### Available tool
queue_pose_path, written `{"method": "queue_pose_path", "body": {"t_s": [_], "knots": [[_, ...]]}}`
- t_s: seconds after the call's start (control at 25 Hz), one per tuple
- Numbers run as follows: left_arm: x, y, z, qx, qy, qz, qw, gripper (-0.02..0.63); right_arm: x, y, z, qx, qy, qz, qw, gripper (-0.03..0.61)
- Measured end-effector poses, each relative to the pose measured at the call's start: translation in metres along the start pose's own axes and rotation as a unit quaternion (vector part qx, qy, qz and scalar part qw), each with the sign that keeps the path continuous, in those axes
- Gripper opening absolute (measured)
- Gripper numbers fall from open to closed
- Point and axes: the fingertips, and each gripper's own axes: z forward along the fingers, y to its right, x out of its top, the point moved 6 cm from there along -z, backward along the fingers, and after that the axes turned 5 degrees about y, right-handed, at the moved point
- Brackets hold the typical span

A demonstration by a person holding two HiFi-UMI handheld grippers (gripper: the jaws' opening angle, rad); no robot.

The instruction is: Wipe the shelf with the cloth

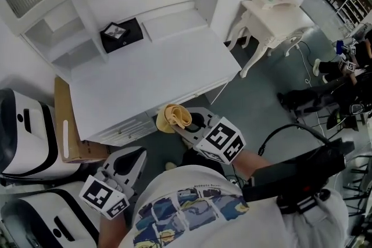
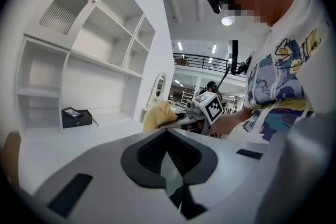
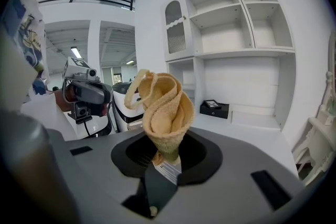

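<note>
A folded yellow cloth (image 1: 173,117) stands up out of my right gripper (image 1: 187,126), which is shut on it just off the front edge of the white shelf unit's desk top (image 1: 151,75). In the right gripper view the cloth (image 3: 163,107) rises like a cone from the shut jaws of the right gripper (image 3: 164,162). My left gripper (image 1: 132,158) hangs lower left, below the desk edge, shut with nothing in it. In its own view the left gripper (image 2: 169,168) faces the shelves (image 2: 100,60), and the cloth (image 2: 157,115) shows to the right.
A black box (image 1: 121,33) sits in the lower shelf bay. A white vanity table with mirror (image 1: 273,17) stands to the right. White-and-black machines (image 1: 26,130) and a cardboard box (image 1: 63,119) crowd the left. People (image 1: 343,67) and cables are at far right.
</note>
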Motion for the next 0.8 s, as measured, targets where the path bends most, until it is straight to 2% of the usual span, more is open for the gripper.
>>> {"method": "queue_pose_path", "body": {"t_s": [0.32, 0.8], "knots": [[-0.003, 0.009, 0.003, -0.006, -0.007, 0.001, 1.0000, 0.012, -0.002, -0.006, -0.008, 0.005, -0.001, -0.013, 1.000, 0.114], [-0.006, 0.021, 0.016, -0.023, -0.015, -0.004, 0.9996, 0.012, -0.008, -0.001, -0.028, -0.012, -0.005, -0.008, 1.000, 0.114]]}}
